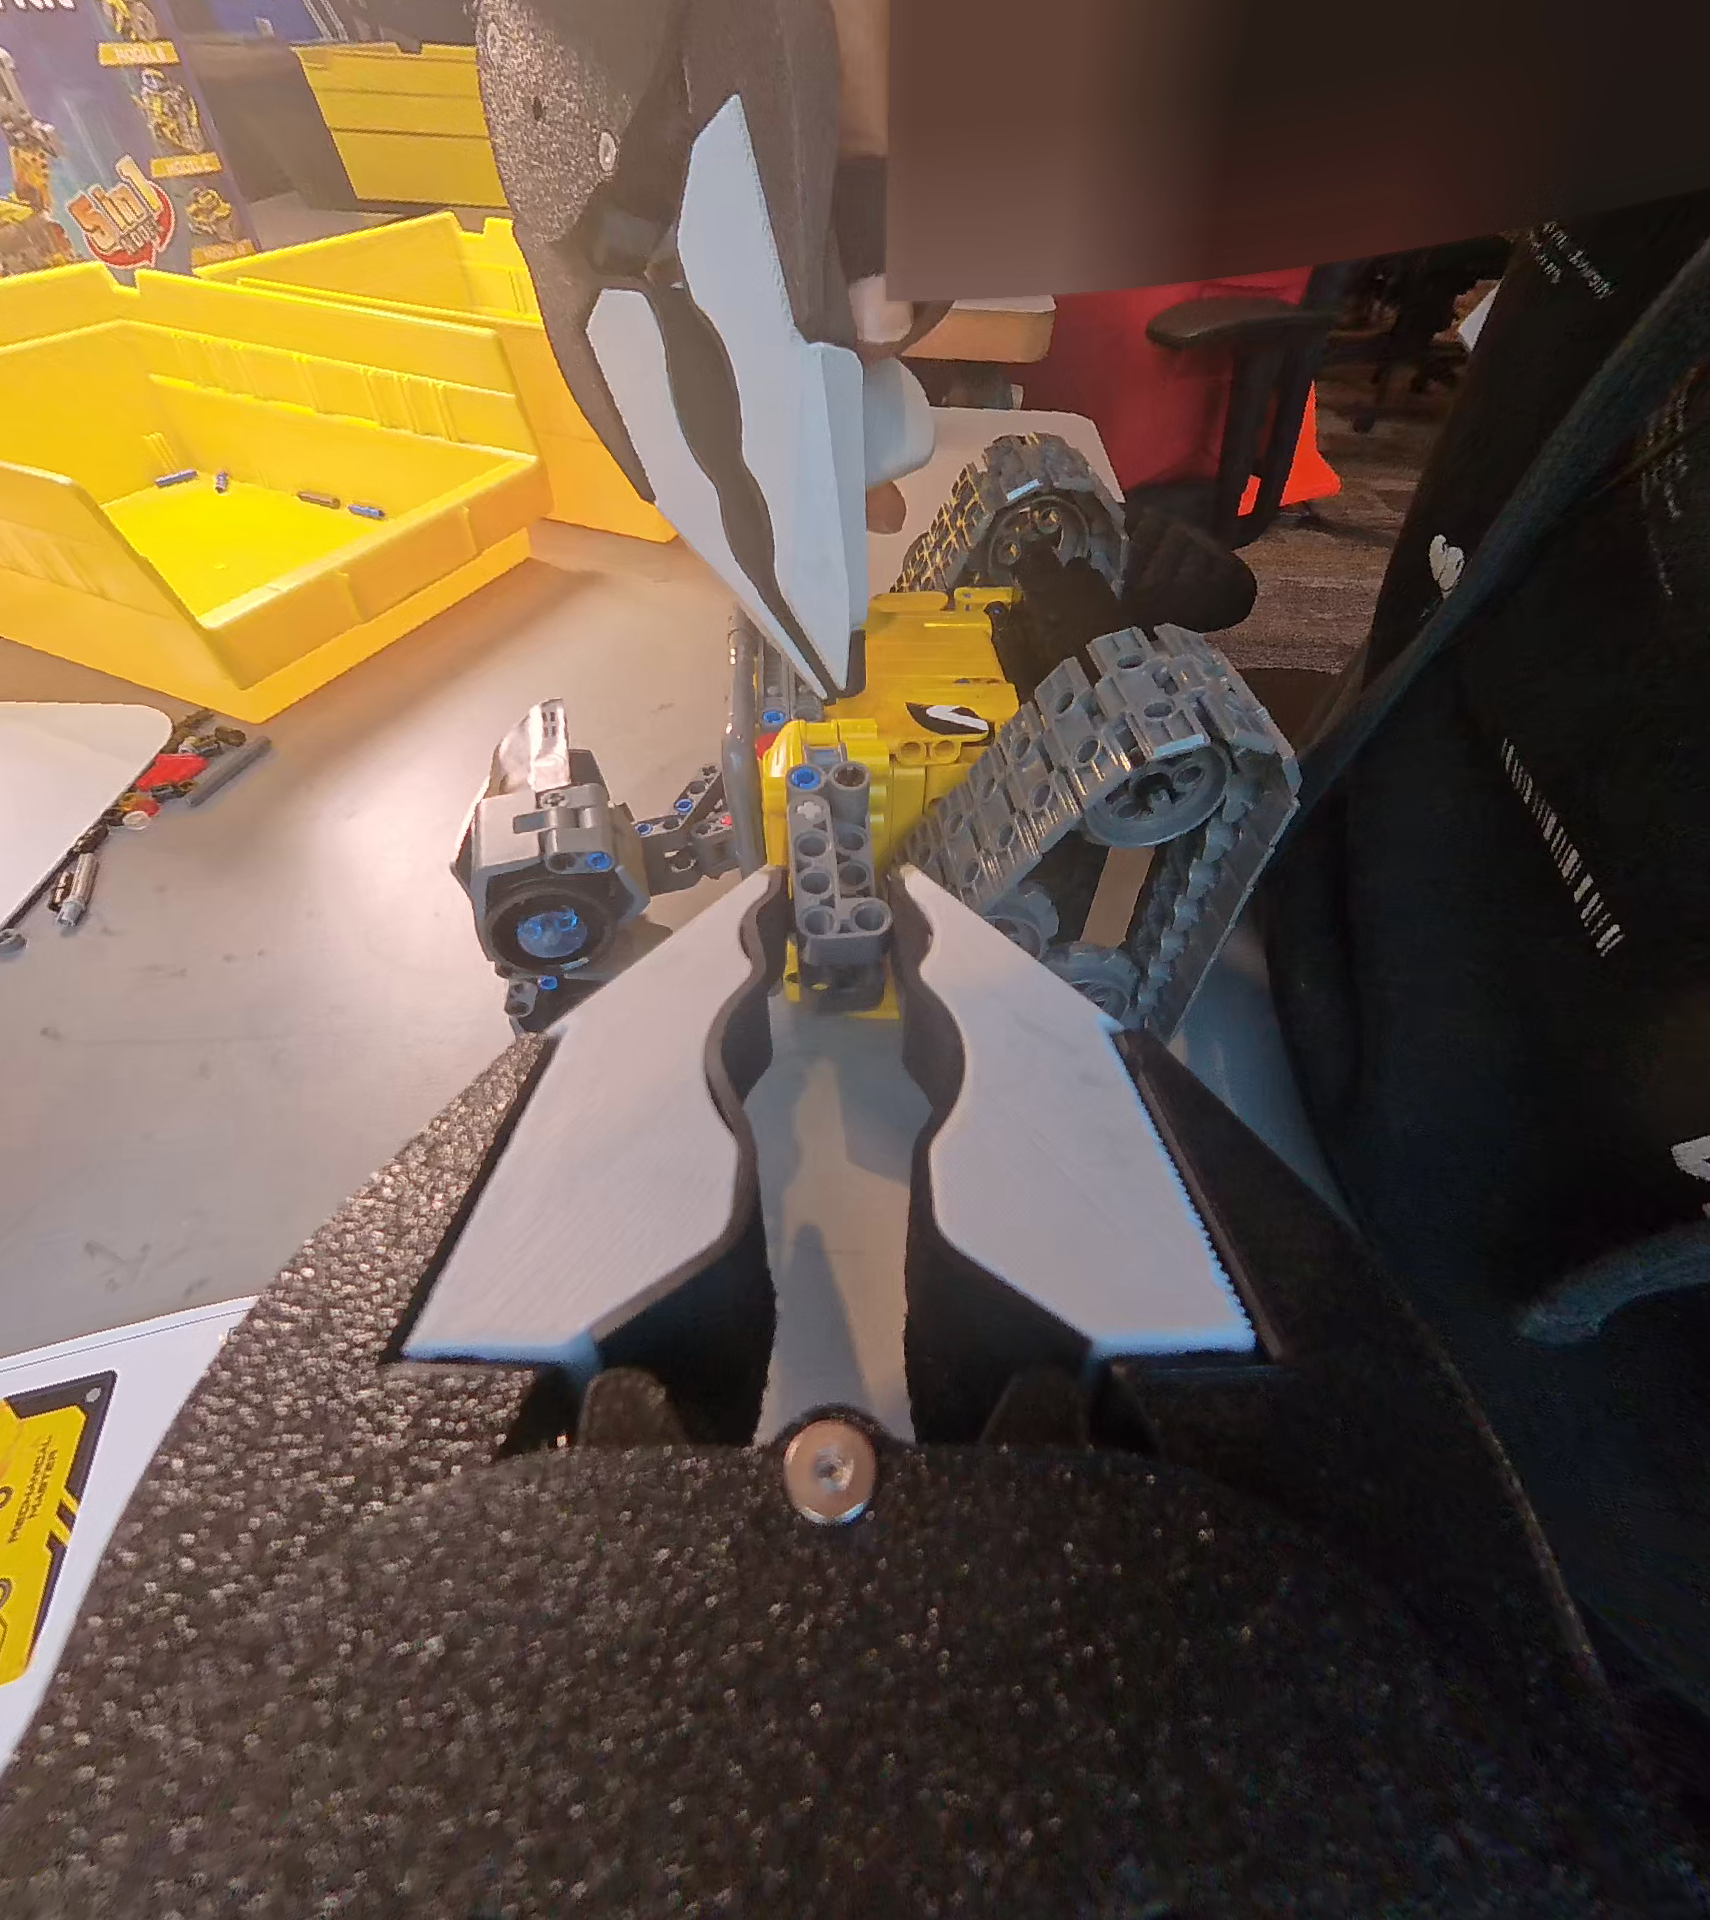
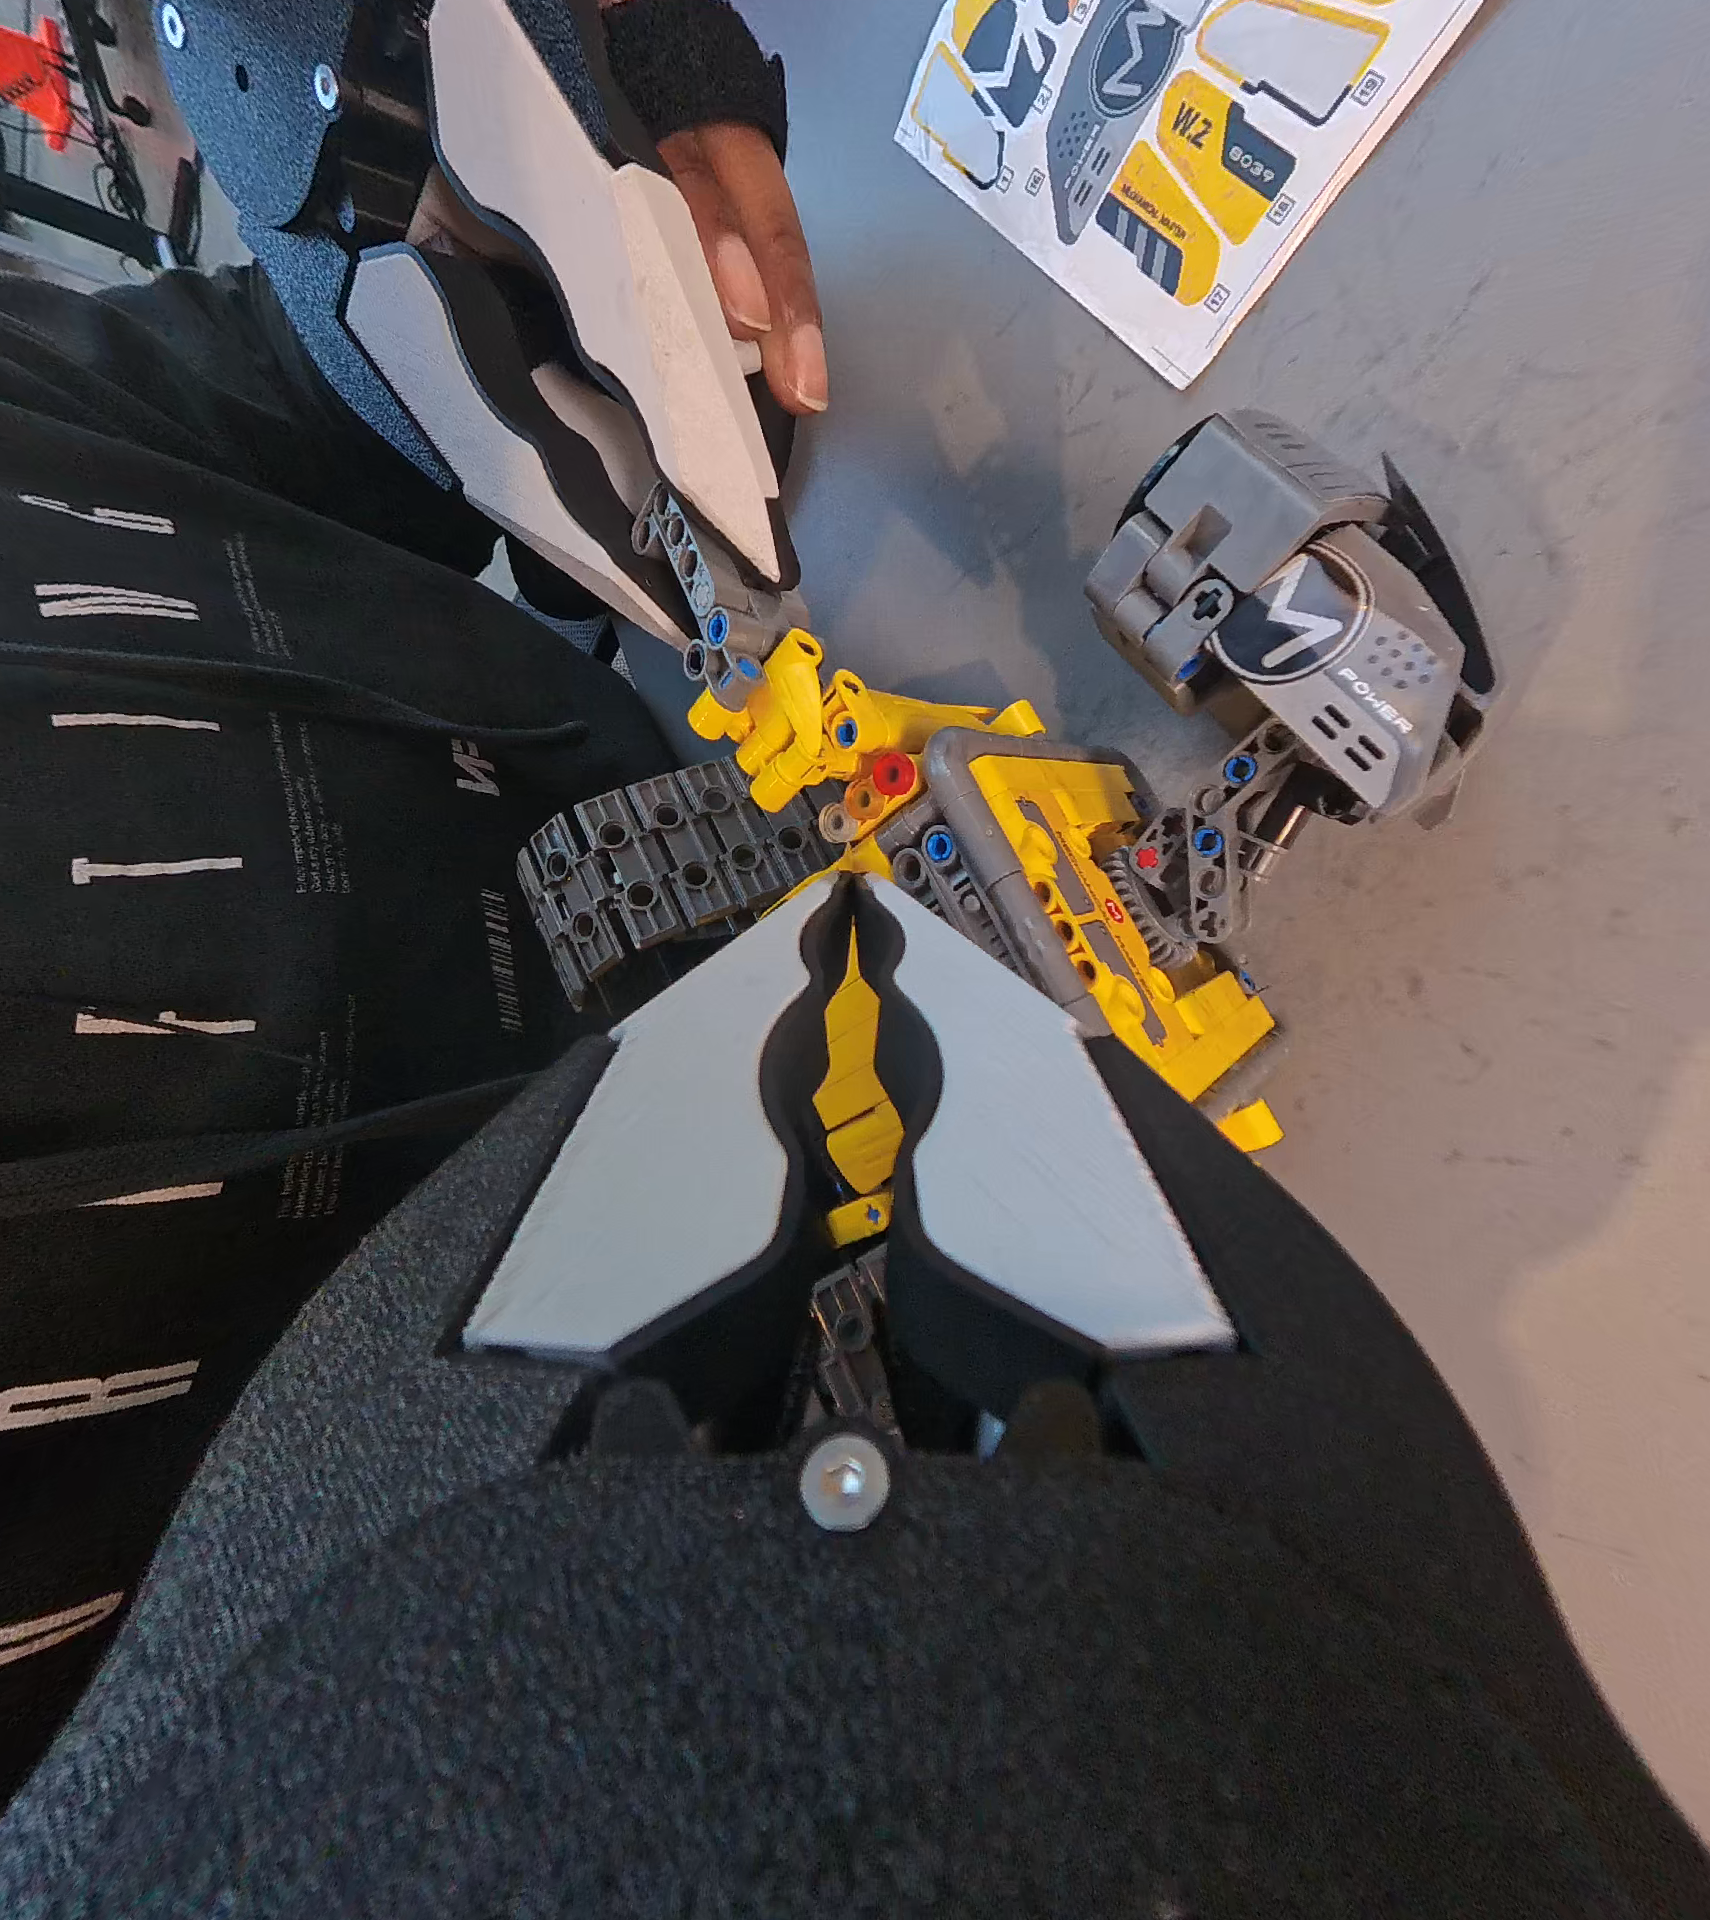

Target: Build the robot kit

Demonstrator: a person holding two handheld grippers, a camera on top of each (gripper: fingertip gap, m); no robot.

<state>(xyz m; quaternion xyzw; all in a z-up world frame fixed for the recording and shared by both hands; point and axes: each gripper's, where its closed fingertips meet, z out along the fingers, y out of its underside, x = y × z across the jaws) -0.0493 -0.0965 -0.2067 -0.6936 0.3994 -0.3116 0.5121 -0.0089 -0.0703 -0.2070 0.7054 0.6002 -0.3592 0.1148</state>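
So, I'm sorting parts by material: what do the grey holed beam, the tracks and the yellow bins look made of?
Grey holed beam: moulded plastic, satin sheen. Tracks: separate grey links, likely hard plastic, matte. Yellow bins: glossy moulded plastic with ribbed walls.

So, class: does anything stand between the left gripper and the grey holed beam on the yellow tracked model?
Nothing visible does. The left gripper is closed on the grey beam, fingers touching both its sides. The right gripper meets the yellow model farther back, clear of the beam.
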